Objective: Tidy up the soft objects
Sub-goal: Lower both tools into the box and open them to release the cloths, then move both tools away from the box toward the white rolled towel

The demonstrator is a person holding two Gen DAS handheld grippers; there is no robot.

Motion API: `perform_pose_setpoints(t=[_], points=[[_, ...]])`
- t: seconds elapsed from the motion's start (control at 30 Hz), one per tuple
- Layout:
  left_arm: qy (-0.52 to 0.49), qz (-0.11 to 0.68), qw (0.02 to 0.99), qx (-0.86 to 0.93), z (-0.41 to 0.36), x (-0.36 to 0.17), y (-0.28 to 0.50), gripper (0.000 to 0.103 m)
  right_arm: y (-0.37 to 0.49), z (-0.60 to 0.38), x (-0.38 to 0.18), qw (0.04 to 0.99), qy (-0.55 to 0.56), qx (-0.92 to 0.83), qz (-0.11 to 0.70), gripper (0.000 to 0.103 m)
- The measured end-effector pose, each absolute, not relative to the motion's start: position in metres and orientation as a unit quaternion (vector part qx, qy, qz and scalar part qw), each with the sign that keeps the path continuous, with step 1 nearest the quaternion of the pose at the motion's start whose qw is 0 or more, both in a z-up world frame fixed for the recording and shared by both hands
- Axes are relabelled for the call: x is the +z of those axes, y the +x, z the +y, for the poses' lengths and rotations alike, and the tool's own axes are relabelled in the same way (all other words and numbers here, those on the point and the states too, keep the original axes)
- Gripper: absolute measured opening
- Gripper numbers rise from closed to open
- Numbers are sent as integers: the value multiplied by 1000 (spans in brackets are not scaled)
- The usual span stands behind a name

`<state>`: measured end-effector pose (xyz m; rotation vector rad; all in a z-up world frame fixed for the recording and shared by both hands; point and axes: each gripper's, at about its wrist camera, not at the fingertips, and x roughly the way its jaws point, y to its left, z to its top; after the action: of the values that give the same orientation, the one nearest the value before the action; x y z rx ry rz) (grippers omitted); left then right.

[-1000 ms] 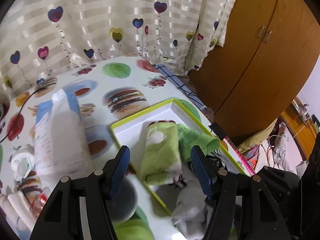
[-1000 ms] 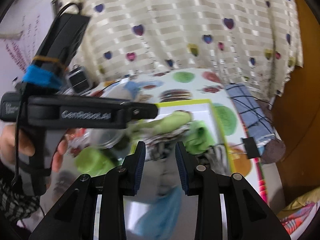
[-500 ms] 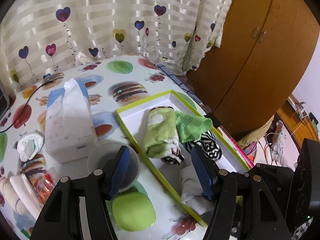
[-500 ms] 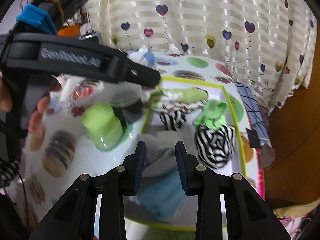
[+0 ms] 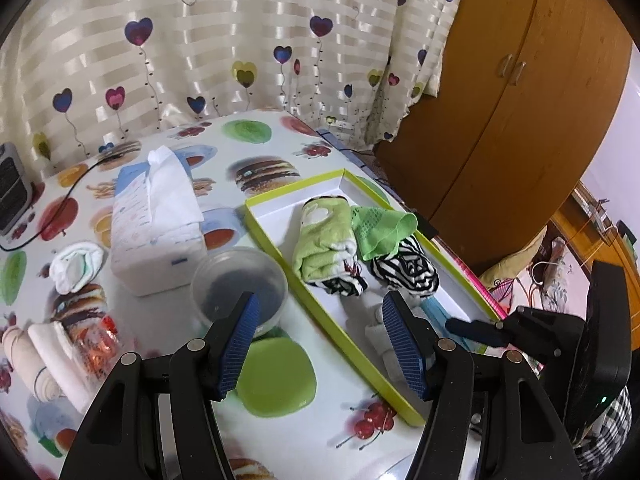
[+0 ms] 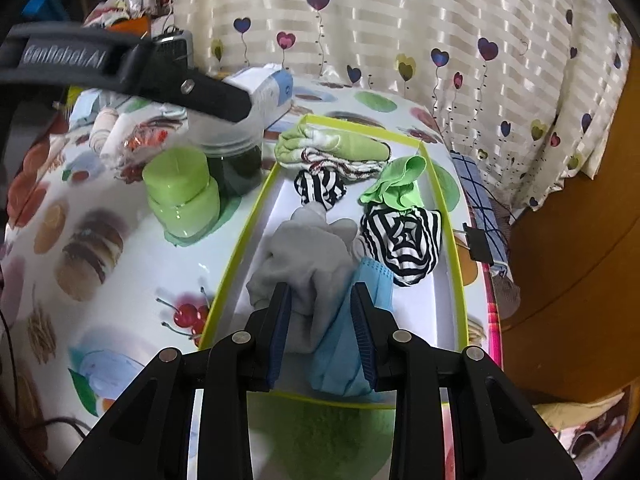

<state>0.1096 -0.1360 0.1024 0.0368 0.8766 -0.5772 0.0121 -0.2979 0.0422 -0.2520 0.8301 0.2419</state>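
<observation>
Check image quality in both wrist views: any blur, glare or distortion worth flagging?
Left wrist view: sharp, strong fisheye bending of the wardrobe, black vignette corners, sheen on the curtain. Right wrist view: sharp at the grey cloth, glare on the tablecloth, the left gripper looms large.

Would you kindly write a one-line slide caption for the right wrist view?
Right gripper clamps a grey sock and blue cloth over the lime-rimmed box of rolled socks.
</observation>
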Motion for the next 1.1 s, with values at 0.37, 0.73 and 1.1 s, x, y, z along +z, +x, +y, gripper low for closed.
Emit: perform_pose_setpoints(t=[0.37,0.73,1.1], points=[[29,397,884,-244,-107,105,79,64,2,-292,60,920,-69,108,370,34],[39,382,902,-199,-68,106,58,65,-3,-266,79,932,-46,118,339,45],[47,367,917,-148,-34,108,52,67,7,-222,89,935,-37,146,320,45]])
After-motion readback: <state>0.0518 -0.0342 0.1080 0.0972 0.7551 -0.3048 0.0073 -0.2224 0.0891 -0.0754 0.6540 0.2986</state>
